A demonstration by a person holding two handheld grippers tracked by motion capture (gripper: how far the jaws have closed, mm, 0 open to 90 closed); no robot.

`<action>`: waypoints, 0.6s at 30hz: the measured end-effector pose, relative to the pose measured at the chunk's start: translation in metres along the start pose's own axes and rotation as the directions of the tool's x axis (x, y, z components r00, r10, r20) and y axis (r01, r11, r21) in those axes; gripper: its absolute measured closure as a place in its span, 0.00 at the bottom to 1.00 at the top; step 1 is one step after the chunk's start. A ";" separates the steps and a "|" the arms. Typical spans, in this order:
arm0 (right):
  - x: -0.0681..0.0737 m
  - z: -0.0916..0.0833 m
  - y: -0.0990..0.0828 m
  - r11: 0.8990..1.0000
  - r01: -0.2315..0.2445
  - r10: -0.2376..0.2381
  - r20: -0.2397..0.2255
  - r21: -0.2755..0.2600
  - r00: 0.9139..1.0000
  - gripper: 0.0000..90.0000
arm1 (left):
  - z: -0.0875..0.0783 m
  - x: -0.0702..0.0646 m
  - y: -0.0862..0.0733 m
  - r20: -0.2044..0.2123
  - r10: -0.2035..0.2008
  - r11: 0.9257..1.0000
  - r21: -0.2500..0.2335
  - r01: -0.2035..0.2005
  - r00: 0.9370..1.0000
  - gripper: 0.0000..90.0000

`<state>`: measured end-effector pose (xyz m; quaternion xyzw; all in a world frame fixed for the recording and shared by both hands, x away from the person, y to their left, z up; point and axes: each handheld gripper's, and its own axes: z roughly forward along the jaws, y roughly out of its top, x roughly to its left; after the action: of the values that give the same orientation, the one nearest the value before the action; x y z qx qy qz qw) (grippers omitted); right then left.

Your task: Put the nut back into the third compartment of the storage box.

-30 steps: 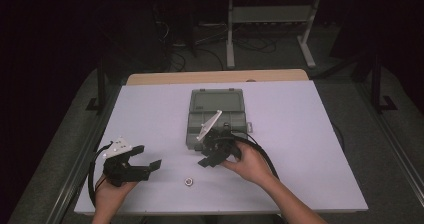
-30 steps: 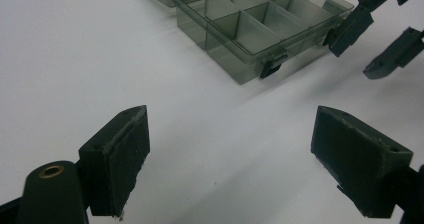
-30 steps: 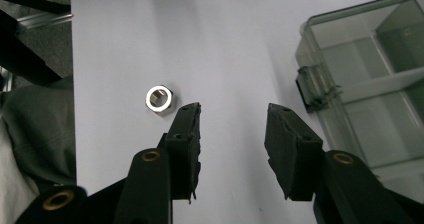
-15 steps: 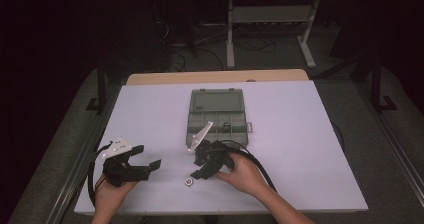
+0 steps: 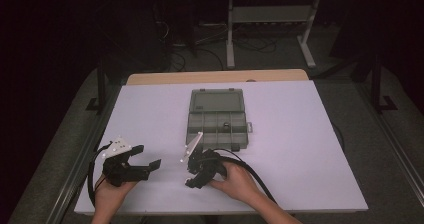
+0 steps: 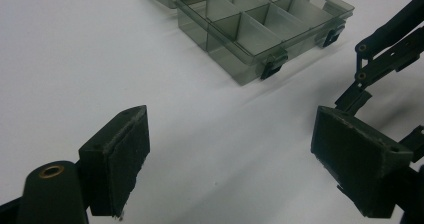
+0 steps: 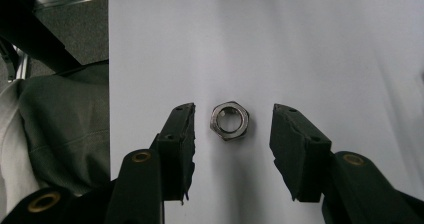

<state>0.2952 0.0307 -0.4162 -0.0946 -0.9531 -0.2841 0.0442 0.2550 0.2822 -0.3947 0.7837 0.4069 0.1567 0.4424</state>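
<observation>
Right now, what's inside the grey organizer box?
In the high view, the open box has one small dark item in a middle compartment. The compartments seen from the left tool view look empty. The front row's left end is hidden behind the right tool's grey plate.

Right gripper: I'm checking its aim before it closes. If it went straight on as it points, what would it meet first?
Probably the hex nut, lying on the white table between its open jaws.
</observation>
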 end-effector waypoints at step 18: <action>0.004 0.017 0.003 0.999 0.010 -0.011 0.026 0.046 1.000 0.66 | 0.000 0.000 0.000 0.000 0.004 1.000 0.002 -0.004 1.000 0.17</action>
<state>0.2912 0.0438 -0.4284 -0.0923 -0.9603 -0.2613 0.0323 0.2552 0.2825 -0.3948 0.7849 0.4056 0.1571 0.4413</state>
